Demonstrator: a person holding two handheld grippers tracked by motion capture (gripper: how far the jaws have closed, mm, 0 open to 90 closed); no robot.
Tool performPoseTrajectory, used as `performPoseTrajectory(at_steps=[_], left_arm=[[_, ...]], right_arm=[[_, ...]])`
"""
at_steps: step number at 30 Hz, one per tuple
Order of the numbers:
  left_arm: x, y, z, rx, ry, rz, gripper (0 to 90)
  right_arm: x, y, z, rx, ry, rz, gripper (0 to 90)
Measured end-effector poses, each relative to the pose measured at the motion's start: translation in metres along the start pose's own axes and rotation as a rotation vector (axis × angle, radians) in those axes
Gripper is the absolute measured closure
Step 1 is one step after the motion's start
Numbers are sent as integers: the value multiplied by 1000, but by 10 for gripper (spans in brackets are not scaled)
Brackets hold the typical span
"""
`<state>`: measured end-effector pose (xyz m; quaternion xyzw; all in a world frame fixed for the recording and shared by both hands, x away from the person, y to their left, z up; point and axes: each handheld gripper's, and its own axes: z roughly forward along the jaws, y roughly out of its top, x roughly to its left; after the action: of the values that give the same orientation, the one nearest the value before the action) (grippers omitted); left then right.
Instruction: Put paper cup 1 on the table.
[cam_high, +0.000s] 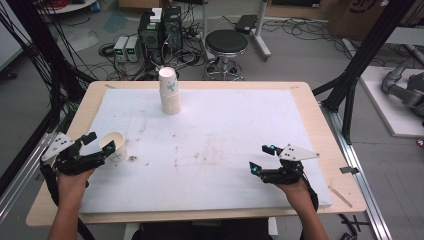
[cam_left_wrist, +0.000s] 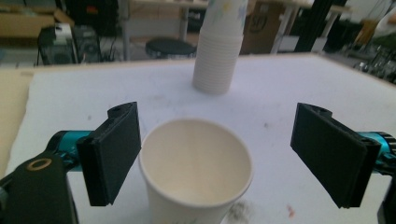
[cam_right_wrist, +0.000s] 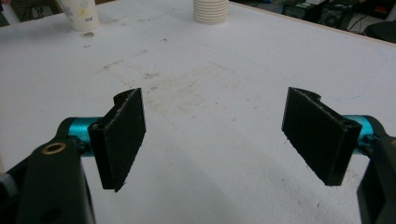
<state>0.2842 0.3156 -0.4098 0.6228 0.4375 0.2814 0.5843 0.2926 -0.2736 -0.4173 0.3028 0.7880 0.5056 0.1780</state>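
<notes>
Left gripper sits at the near-left part of the white foam board, jaws wide apart with a single paper cup standing upright between them. In the left gripper view the cup is nearer the left pad; whether that pad touches the wall I cannot tell, and the right pad stands clearly off it. Nothing is gripped yet. Cup is empty, mouth up, a small dark smudge on the board just beside its base.

Stack of nested paper cups stands upright at the far edge of the board, well apart from the single cup.

Right gripper rests low over the near-right part of the board, jaws spread wide, nothing between them but the stained surface.

Judgement: step in hand is the approach to grasp the single cup, or just after setting it down; the jaws bracket it either way. If grasping, the next move calls for centring the cup between the pads and closing gently, since thin paper walls will crush or tip.
</notes>
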Motion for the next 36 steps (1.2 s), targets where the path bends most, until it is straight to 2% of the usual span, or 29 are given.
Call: performPoseTrajectory(at_steps=[1, 3, 7, 12, 18, 22, 31, 36], left_arm=[[-3, 2, 1, -19, -14, -1, 162], [-9, 4, 4, -24, -32, 3, 162], [-22, 4, 14, -48, -103, -17, 162], [-43, -2, 30, -40, -202, -12, 162], [-66, -8, 46, -12, -262, 26, 162], [-70, -10, 49, 11, -267, 49, 163], [-67, -12, 51, 13, -255, 37, 164], [-66, -13, 53, 24, -250, 51, 163]], right_arm=[[0, 0, 0, 0, 0, 0, 221], [-1, 0, 0, 0, -3, -2, 221], [-1, -1, -1, 3, -22, -6, 221], [-2, -1, -2, 14, -43, 2, 222], [-3, -1, -4, 13, -52, 2, 234], [-4, -1, -7, 4, -56, 0, 230], [-4, -2, -7, 5, -51, 4, 220], [-3, -4, -9, 5, -51, 5, 217]])
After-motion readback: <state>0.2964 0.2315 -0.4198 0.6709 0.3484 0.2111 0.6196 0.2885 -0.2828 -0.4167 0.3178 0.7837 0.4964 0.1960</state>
